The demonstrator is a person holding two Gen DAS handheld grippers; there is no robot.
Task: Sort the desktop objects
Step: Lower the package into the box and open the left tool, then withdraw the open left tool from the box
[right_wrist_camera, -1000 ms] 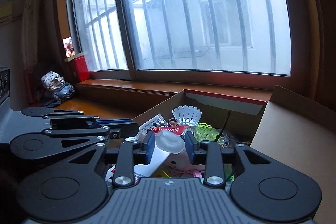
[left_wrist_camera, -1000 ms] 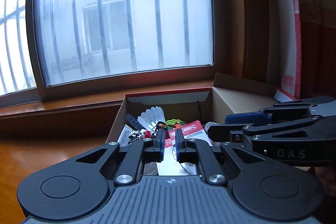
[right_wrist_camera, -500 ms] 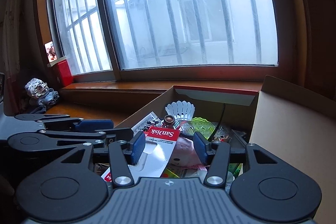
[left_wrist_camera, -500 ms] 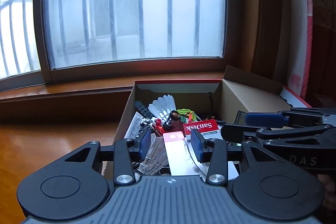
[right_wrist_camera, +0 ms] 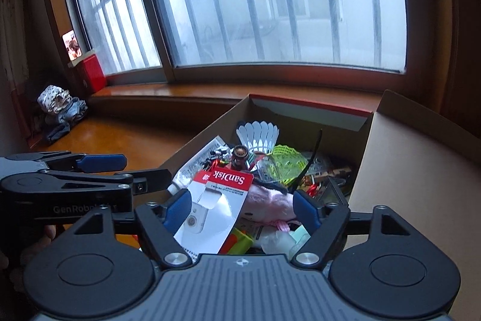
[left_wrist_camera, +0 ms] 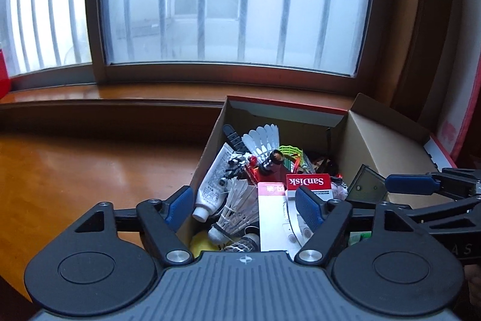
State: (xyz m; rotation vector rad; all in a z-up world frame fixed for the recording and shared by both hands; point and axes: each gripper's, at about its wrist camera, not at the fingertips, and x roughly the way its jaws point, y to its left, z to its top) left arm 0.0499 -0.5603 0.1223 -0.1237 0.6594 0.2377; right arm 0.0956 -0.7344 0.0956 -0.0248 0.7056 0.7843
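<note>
- The cardboard box (left_wrist_camera: 207, 158) is sitting open on the glossy orange-brown wooden table (left_wrist_camera: 75, 170), right of centre in the left wrist view, its plain brown walls topped by a red-edged rim.
- The left gripper (left_wrist_camera: 245, 205) is hovering over the box's near end with its blue-padded fingers spread wide apart and gripping nothing.
- The right gripper (right_wrist_camera: 242, 208) is likewise hanging over the box with its fingers apart and empty.
- A flat red-and-white card pack (right_wrist_camera: 216, 206) is lying on top of the pile at lower centre of the right wrist view, its long axis running toward the far wall, red header farthest from the camera.
- A white feather shuttlecock (left_wrist_camera: 261, 140) is standing at the far end, feathers fanning upward.
- A second shuttlecock (left_wrist_camera: 231, 212) is lying with its cork toward the lower edge of the frame.
- A smooth white tube (left_wrist_camera: 212, 185) is leaning along the left wall, cap pointing down-frame.
- A neon-green mesh piece (right_wrist_camera: 284, 163) and a soft pink plush item (right_wrist_camera: 267, 205) are filling the middle.
</note>
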